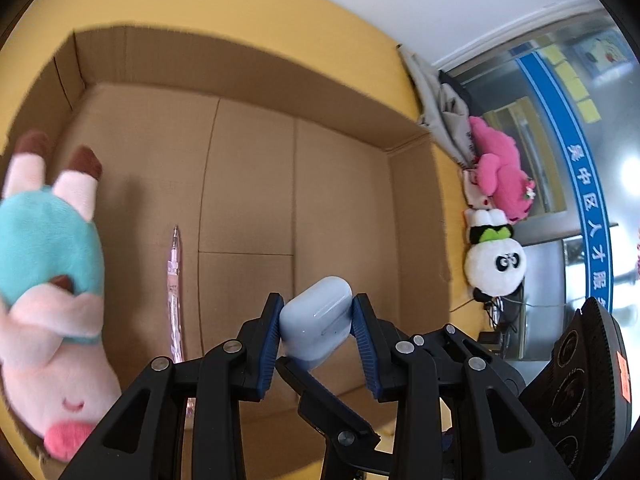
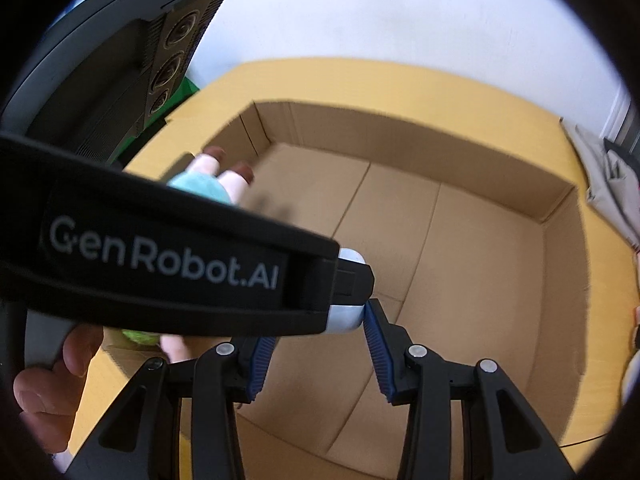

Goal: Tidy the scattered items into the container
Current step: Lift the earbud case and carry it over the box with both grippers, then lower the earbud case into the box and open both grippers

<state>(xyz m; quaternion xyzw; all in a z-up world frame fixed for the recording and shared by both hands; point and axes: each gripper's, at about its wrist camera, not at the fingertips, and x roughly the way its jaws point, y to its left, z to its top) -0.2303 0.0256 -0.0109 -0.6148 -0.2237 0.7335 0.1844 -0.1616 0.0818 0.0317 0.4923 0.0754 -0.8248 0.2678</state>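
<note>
At the far left a doll (image 1: 44, 264) in a teal outfit lay on its back inside the box (image 1: 340, 184), legs toward the far wall. Just beside it a pink pen (image 1: 175, 292) lay on the box floor, apart from the doll and running front to back. Next came my left gripper (image 1: 316, 312), tilted down over the near part of the box, its blue pads pinching a pale blue case (image 1: 320, 324) from both sides, so the case hung above the cardboard rather than resting on it. My hand (image 2: 52, 380) gripped that tool's handle. My right gripper (image 2: 318, 334) sat close beside it, jaws spread. Its right pad reached up to the case, though I could not tell whether it touched, and nothing was pressed between both pads. Further right, outside the box on the yellow table (image 1: 240, 4), a panda (image 1: 494, 264) and a pink plush (image 1: 500, 172) lay just beside each other.
</note>
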